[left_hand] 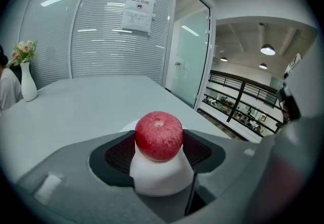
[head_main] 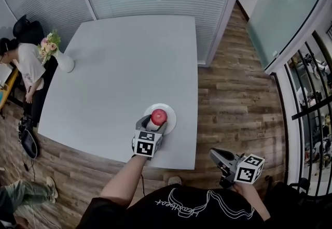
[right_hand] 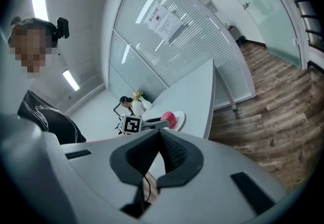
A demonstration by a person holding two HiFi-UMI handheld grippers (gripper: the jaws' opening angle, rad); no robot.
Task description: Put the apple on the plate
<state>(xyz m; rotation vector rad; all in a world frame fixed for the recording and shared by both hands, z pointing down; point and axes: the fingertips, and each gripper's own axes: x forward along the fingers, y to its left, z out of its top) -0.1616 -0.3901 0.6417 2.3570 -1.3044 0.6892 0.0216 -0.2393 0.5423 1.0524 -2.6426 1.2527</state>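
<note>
A red apple [head_main: 158, 116] sits between the jaws of my left gripper [head_main: 157, 123], right over a small white plate [head_main: 170, 119] near the front edge of the white table [head_main: 119, 67]. In the left gripper view both black pads [left_hand: 120, 154] press the apple [left_hand: 158, 135] from either side, and the plate [left_hand: 161, 177] shows white beneath it. My right gripper [head_main: 214, 155] hangs off the table at the front right, above the wooden floor, with nothing in it. Its pads [right_hand: 172, 151] meet in the right gripper view, where the apple [right_hand: 168, 119] and plate [right_hand: 180, 116] show far off.
A white vase of flowers [head_main: 61, 57] stands at the table's left edge. A person [head_main: 26, 67] sits beside that edge. Glass partitions enclose the back, wooden floor [head_main: 233, 98] lies to the right, and a black railing [head_main: 306, 93] runs at the far right.
</note>
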